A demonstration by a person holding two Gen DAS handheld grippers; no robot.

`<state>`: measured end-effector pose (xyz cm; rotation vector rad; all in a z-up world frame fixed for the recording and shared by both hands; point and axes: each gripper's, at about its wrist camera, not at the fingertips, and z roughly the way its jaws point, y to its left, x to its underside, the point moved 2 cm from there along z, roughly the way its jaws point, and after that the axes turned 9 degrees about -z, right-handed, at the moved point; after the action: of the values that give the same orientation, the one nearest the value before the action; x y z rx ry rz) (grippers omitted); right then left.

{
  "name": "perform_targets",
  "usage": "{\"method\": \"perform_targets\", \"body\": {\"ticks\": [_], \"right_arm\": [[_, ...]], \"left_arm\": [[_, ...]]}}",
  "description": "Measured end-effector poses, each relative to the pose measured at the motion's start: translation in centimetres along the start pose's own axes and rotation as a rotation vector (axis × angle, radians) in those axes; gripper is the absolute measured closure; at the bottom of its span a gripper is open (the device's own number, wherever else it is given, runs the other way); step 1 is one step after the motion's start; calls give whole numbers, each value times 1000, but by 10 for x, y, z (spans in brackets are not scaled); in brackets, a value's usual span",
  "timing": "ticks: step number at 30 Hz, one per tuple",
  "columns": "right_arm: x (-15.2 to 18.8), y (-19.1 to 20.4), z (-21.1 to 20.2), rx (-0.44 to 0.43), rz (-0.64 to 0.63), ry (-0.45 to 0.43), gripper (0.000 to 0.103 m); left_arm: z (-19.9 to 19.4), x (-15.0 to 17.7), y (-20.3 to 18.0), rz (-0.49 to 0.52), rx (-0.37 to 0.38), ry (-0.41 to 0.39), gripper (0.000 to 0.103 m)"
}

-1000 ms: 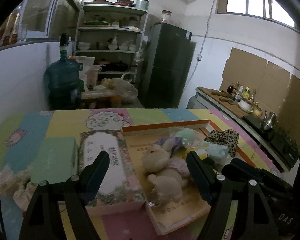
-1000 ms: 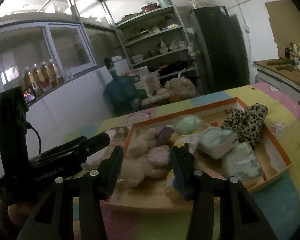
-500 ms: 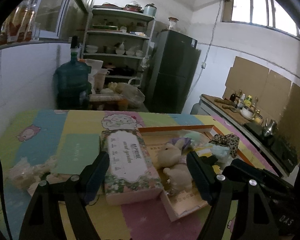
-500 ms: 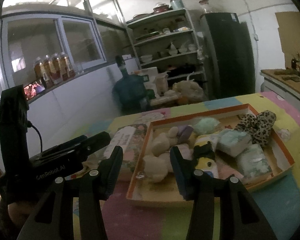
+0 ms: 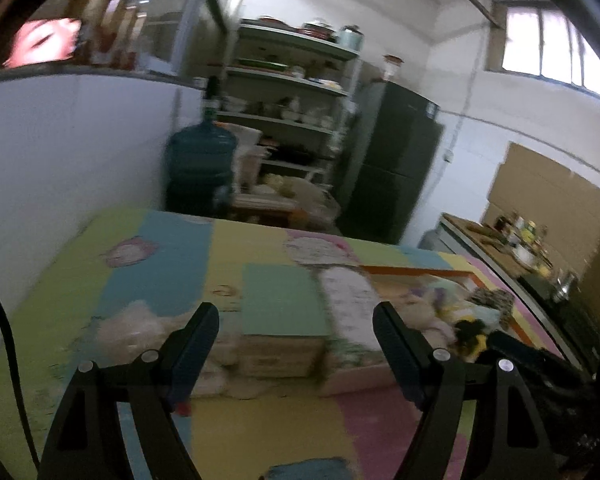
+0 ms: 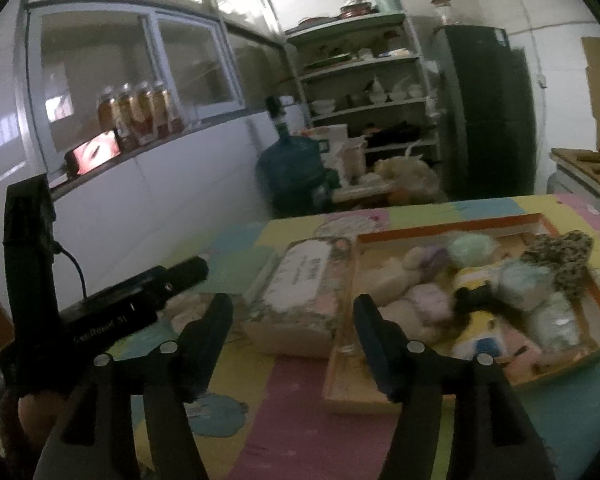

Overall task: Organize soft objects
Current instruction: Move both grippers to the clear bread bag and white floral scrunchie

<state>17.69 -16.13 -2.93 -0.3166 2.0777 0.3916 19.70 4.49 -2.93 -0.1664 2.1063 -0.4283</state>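
Note:
An orange-rimmed tray (image 6: pixel 452 226) on the colourful mat holds a cream plush bear (image 6: pixel 404 280), a pink plush (image 6: pixel 430 302), a green ball (image 6: pixel 470 246), a black-and-yellow toy (image 6: pixel 476 294), tissue packs (image 6: pixel 516 280) and a leopard-print cloth (image 6: pixel 560 252). My right gripper (image 6: pixel 292 302) hangs in front of the floral box (image 6: pixel 300 276), left of the tray. Its jaws are opening with nothing between them. My left gripper (image 5: pixel 295 312) is open and empty, facing a green-topped box (image 5: pixel 280 300). Cream fluffy pieces (image 5: pixel 140 328) lie left of that box. The picture is blurred.
The floral box (image 5: pixel 348 300) lies between the green-topped box and the tray (image 5: pixel 412 270). A white wall runs along the mat's left edge. Behind the table stand a water jug (image 5: pixel 200 168), shelves (image 5: pixel 292 112) and a dark fridge (image 5: pixel 392 160). A counter (image 5: pixel 500 240) is at the right.
Both views have swung left, so the tray now sits further right. The right gripper's jaws stand wider than before. The black-and-yellow toy now lies in the tray.

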Motion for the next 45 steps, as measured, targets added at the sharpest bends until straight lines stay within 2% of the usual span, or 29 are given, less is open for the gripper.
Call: {"method": "perform_targets", "body": {"ticks": [3, 11, 18, 22, 27, 29, 35, 37, 39, 42, 44, 45], "right_arm": [[2, 15, 12, -35, -13, 21, 28], [6, 56, 42, -133, -47, 73, 28], [15, 74, 68, -181, -33, 135, 28], [14, 79, 73, -175, -44, 145, 28], [15, 85, 81, -172, -56, 166, 28], [15, 87, 84, -169, -61, 174, 28], [16, 92, 97, -172, -70, 194, 28], [18, 94, 104, -179, -72, 213, 28], [20, 96, 111, -185, -74, 230, 28], [21, 101, 119, -195, -79, 246, 28], [22, 104, 124, -200, -83, 253, 28], [23, 105, 127, -203, -82, 260, 28]], "left_arm": [[-8, -4, 27, -37, -32, -19, 17], [-19, -11, 91, -100, -114, -32, 16], [-10, -12, 117, -92, -138, 0, 16], [5, -12, 124, -56, -138, 56, 16], [38, -9, 134, -33, -145, 167, 17], [46, -8, 136, -46, -121, 187, 17], [69, -6, 140, -42, -134, 235, 17], [73, -4, 142, -42, -120, 248, 21], [76, -2, 145, -60, -95, 267, 33], [71, -4, 151, -101, -48, 246, 34], [68, -5, 156, -131, -20, 233, 42], [67, -6, 159, -144, -21, 230, 43]]}}
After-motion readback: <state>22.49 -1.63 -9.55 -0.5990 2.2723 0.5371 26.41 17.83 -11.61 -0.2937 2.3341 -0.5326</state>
